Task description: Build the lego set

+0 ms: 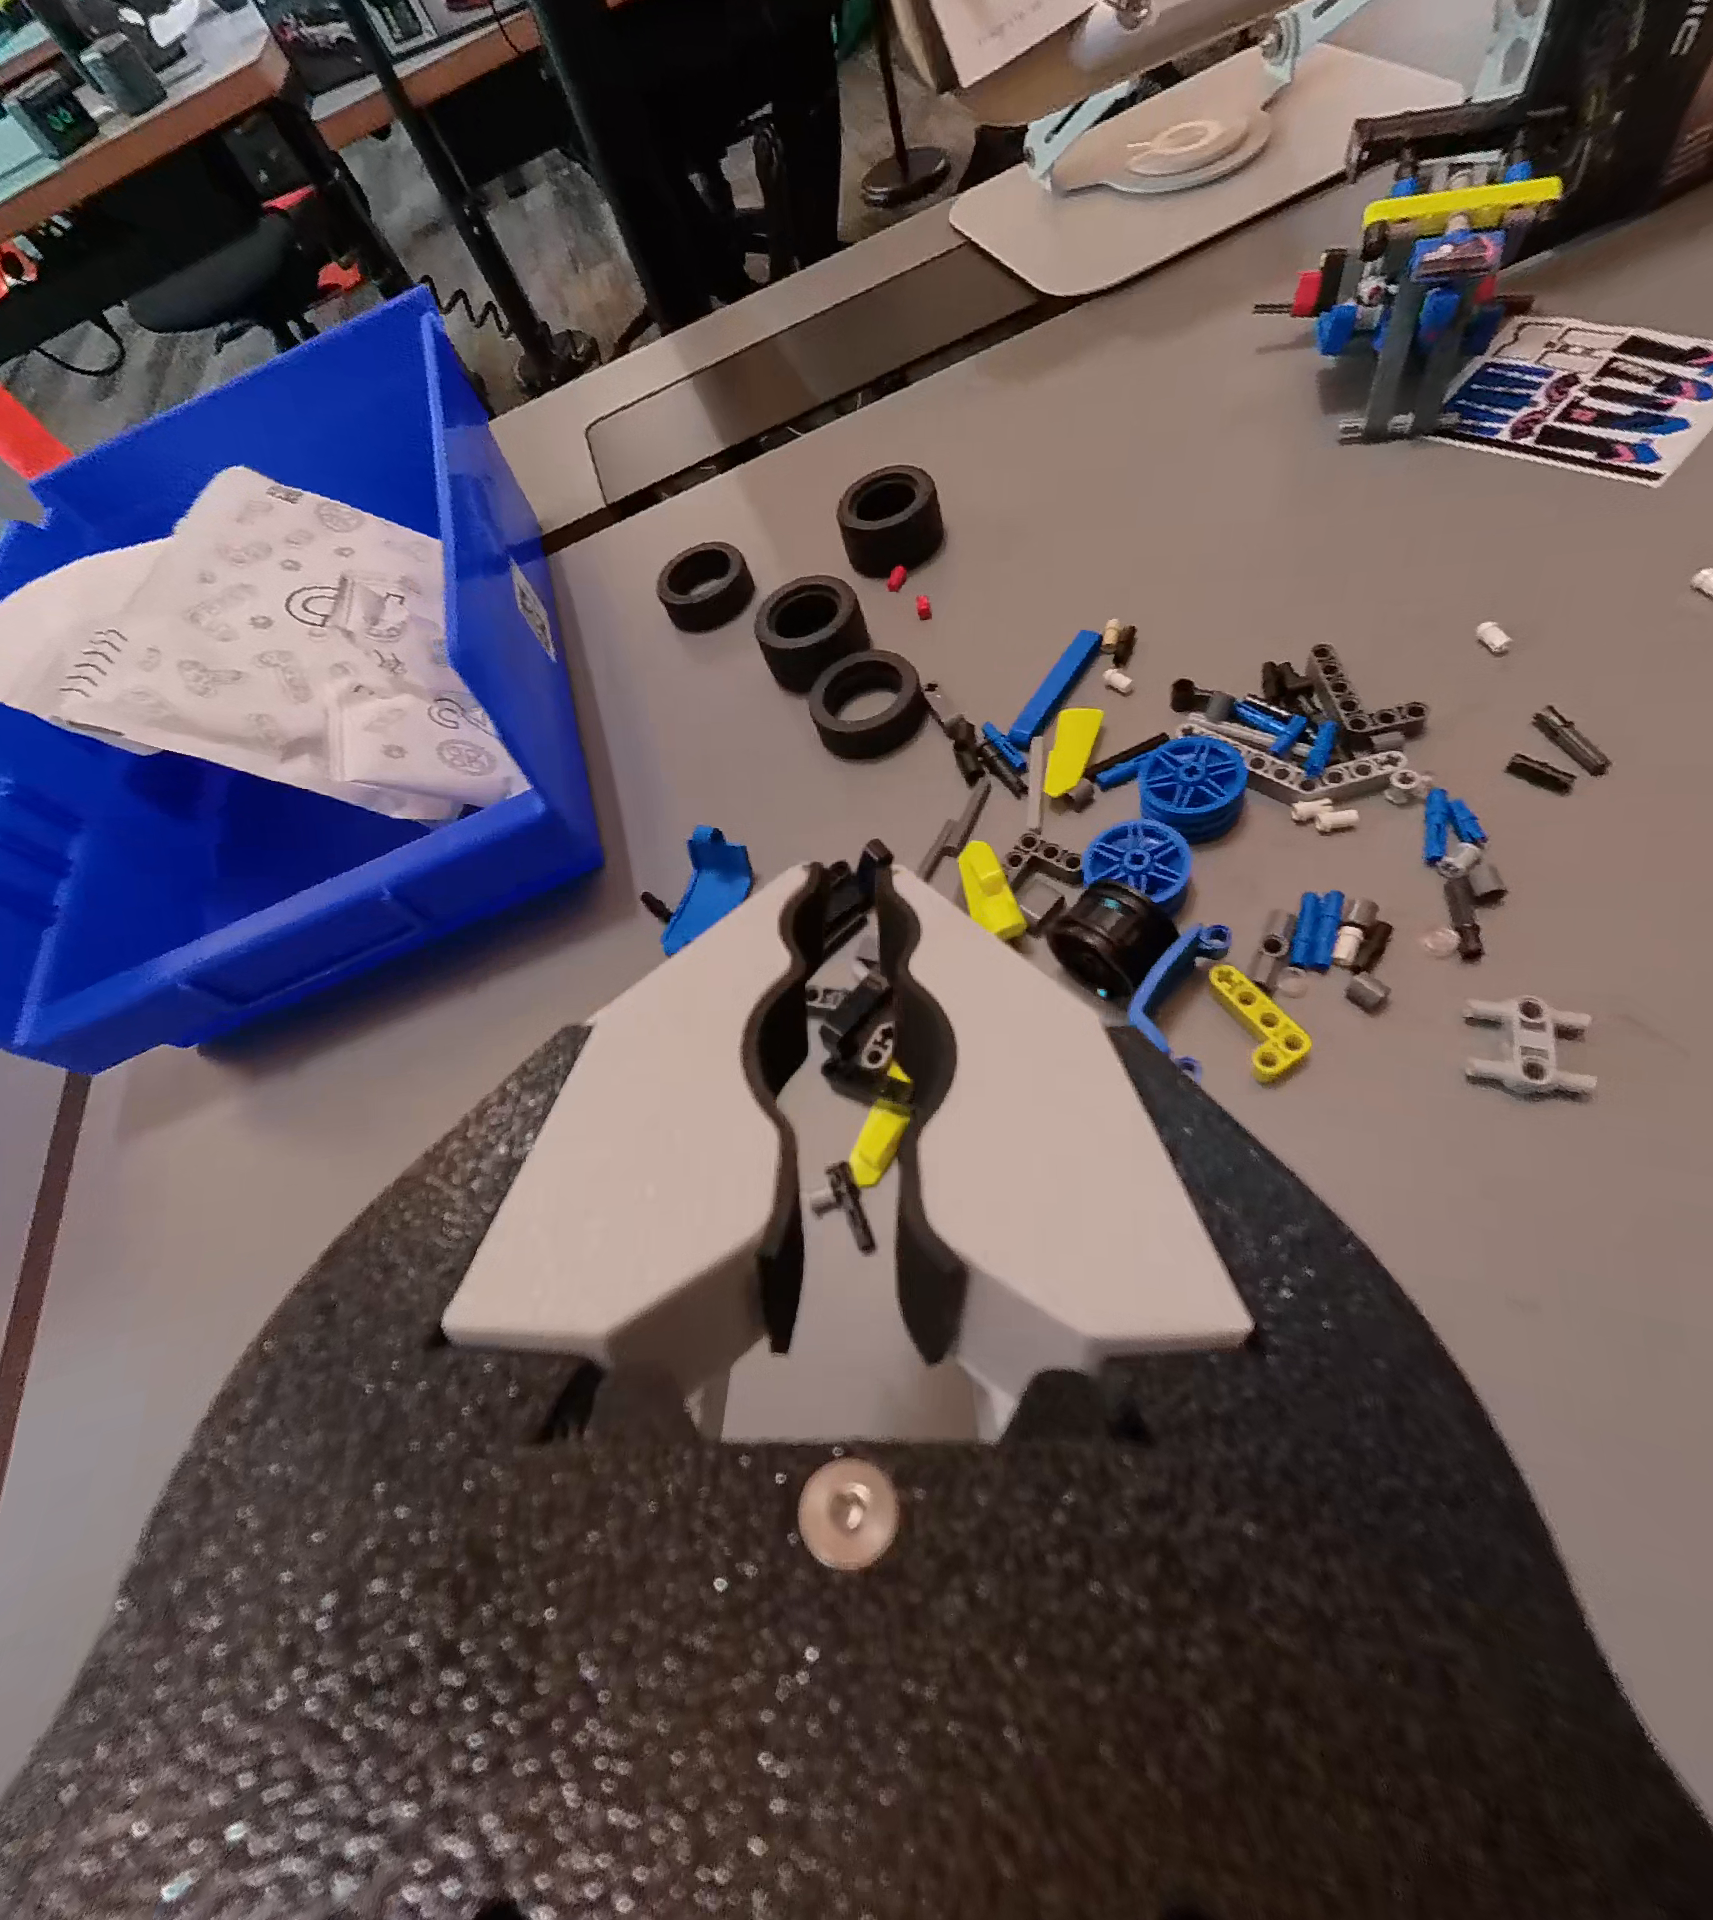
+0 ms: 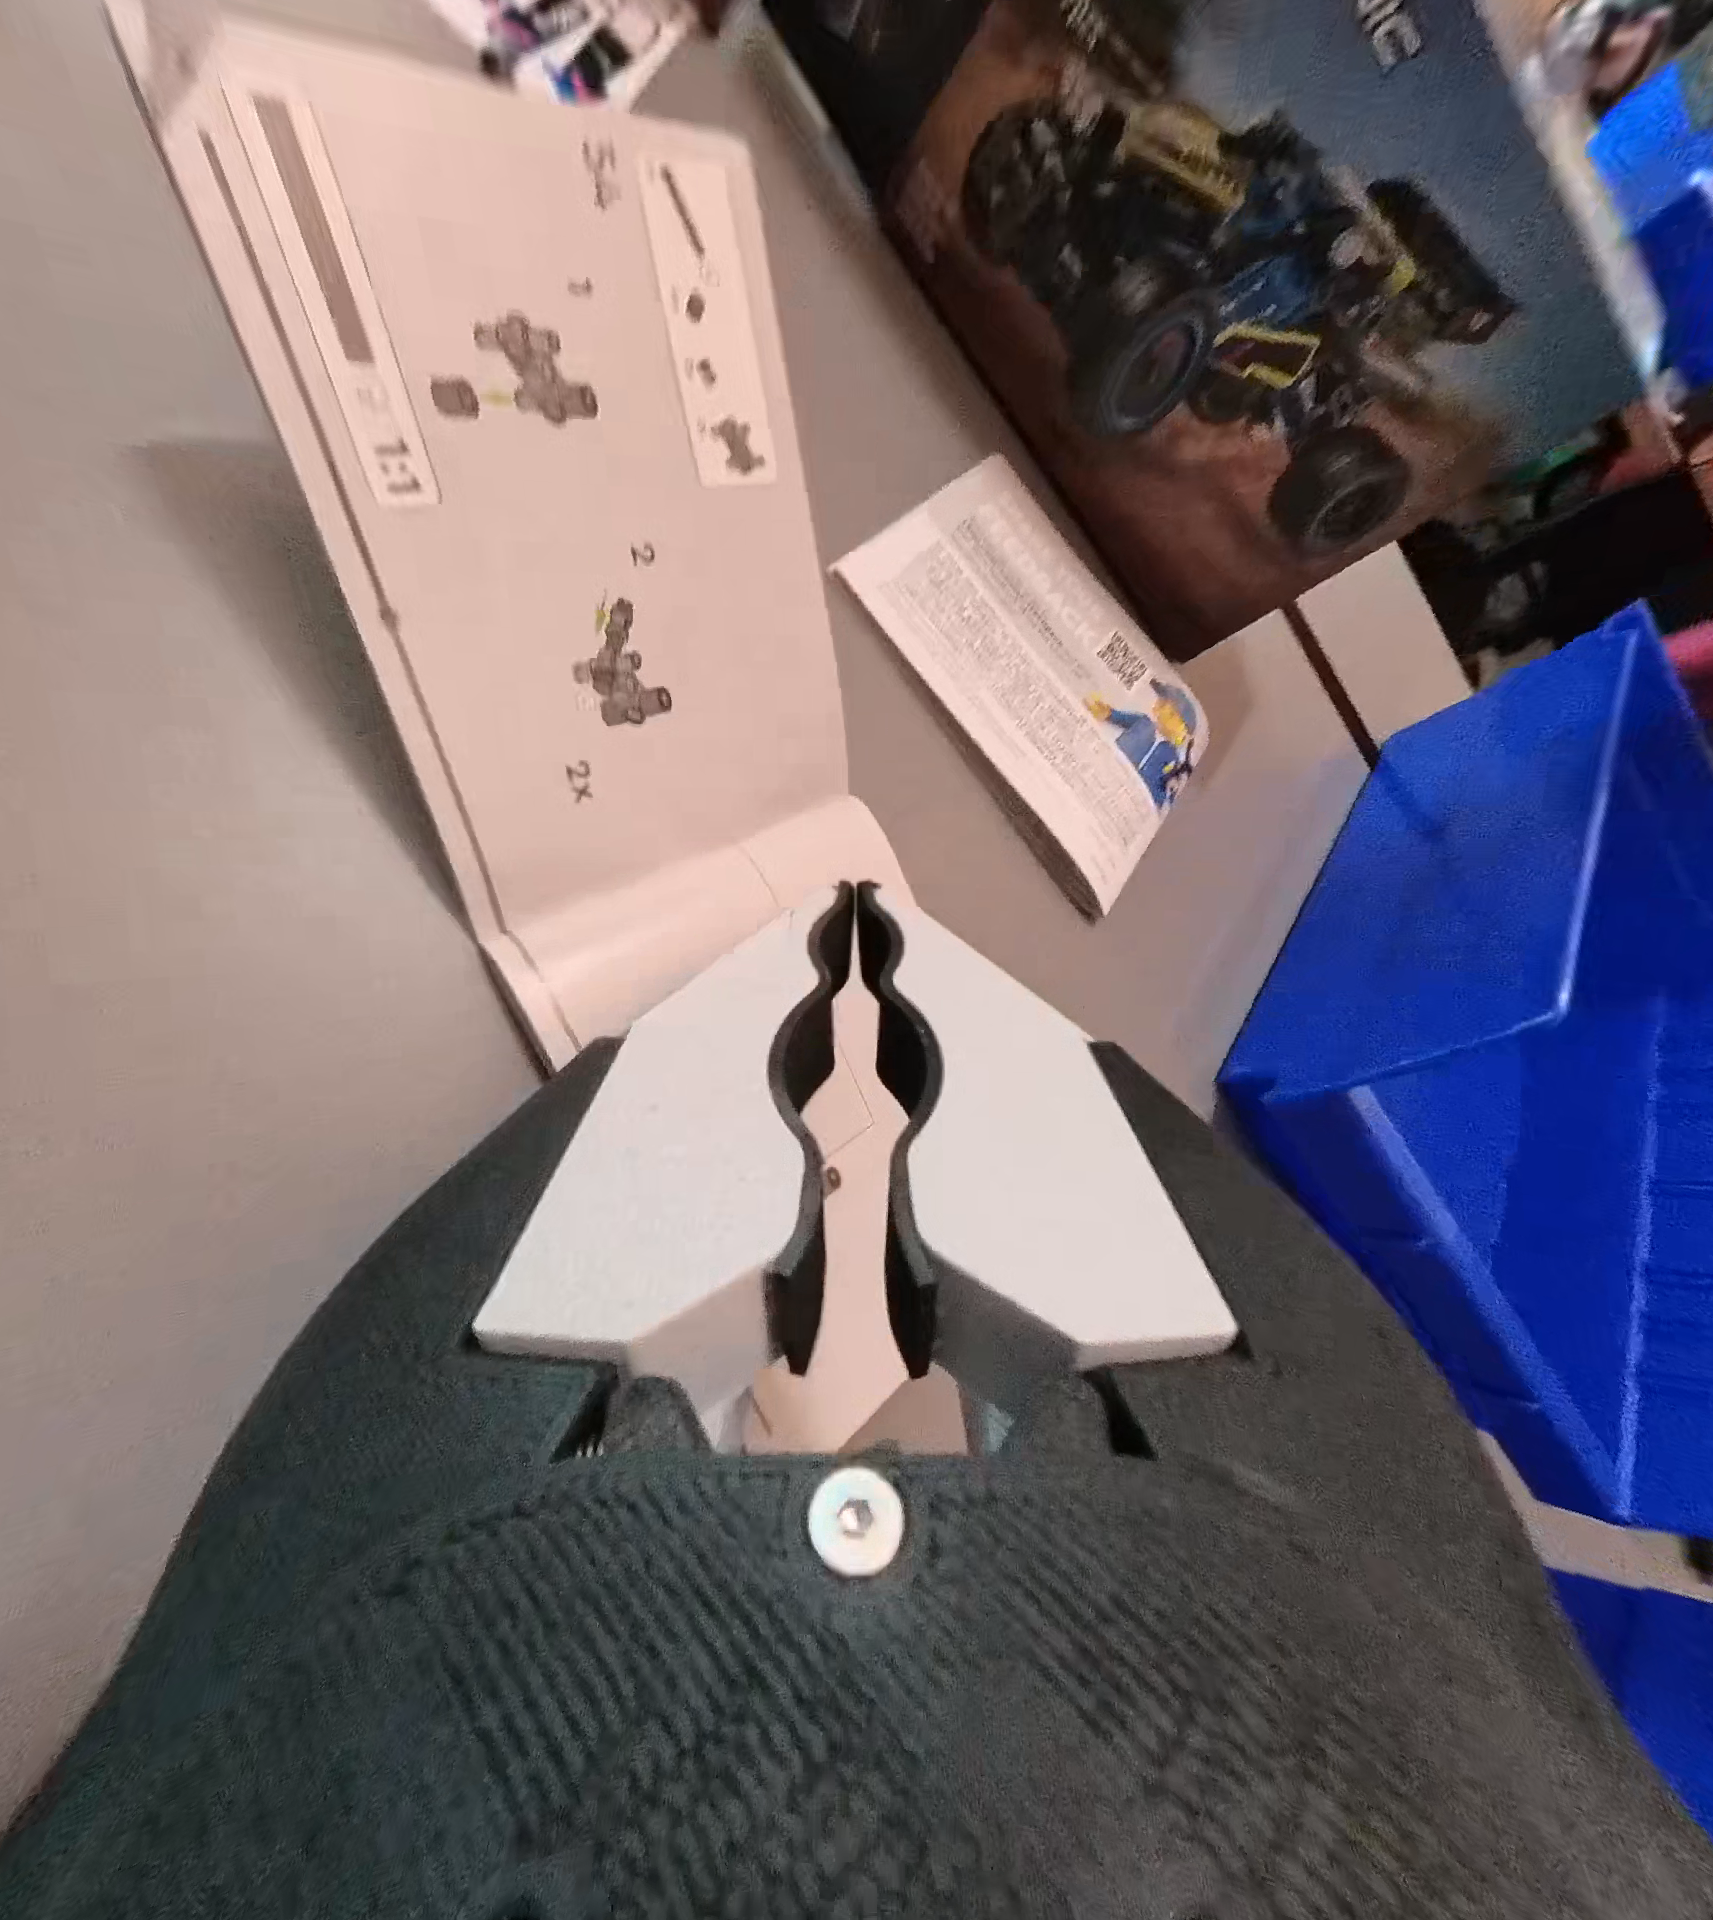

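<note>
From the left wrist view, a bin [image 1: 239,790] sits on the table [image 1: 1247,1351] at ten o'clock, with crumpled paper bags [image 1: 280,644] in it. Four tyres [image 1: 810,613] lie at twelve, with loose parts [image 1: 1278,831] scattered from twelve to two. The part-built model [image 1: 1423,281] stands on a sticker sheet [image 1: 1600,405] at one o'clock. From the right wrist view, the open manual [image 2: 540,499] lies at eleven o'clock, a leaflet [image 2: 1039,686] at one, the set's box [image 2: 1247,260] behind it, and another bin [image 2: 1558,1039] at three.

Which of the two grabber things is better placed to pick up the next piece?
Probably the left gripper: its nearly closed fingers point into the loose lego pieces. The right gripper, fingers shut, faces only the instruction booklet.
</note>
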Demonstrator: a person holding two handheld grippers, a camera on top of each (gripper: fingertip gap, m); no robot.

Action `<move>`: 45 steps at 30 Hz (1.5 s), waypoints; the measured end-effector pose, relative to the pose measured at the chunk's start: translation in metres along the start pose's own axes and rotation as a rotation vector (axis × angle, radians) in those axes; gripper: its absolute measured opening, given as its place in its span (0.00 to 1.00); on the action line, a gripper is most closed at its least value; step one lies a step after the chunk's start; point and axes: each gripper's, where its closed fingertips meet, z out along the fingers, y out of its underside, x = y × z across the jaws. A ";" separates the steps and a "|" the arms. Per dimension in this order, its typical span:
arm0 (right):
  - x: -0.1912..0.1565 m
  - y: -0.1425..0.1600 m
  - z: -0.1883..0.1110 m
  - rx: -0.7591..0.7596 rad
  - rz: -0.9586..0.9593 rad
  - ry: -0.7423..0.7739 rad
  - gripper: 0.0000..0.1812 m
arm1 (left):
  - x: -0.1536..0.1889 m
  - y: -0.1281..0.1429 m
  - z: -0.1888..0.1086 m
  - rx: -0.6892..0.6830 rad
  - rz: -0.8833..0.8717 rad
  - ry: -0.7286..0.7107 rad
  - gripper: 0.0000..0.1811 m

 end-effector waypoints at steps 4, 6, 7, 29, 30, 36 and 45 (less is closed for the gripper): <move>-0.013 -0.026 -0.012 0.104 0.025 -0.047 0.00 | -0.007 0.017 0.000 -0.066 -0.007 0.032 0.04; -0.034 -0.032 -0.013 0.123 0.027 -0.150 0.02 | -0.010 0.033 0.001 -0.129 0.001 0.064 0.04; -0.040 -0.034 -0.015 0.136 0.032 -0.173 0.02 | -0.012 0.040 0.002 -0.144 0.011 0.073 0.04; -0.070 -0.047 -0.015 0.166 0.038 -0.239 0.02 | 0.036 0.080 0.016 -0.258 0.395 0.418 0.08; -0.071 -0.048 -0.015 0.166 0.039 -0.239 0.02 | 0.038 0.079 0.017 -0.247 0.399 0.433 0.08; -0.075 -0.050 -0.015 0.143 0.023 -0.243 0.02 | 0.033 0.086 0.018 -0.293 0.430 0.423 0.06; -0.068 -0.056 -0.006 0.135 0.022 -0.244 0.02 | 0.021 0.077 0.012 -0.255 0.324 0.385 0.07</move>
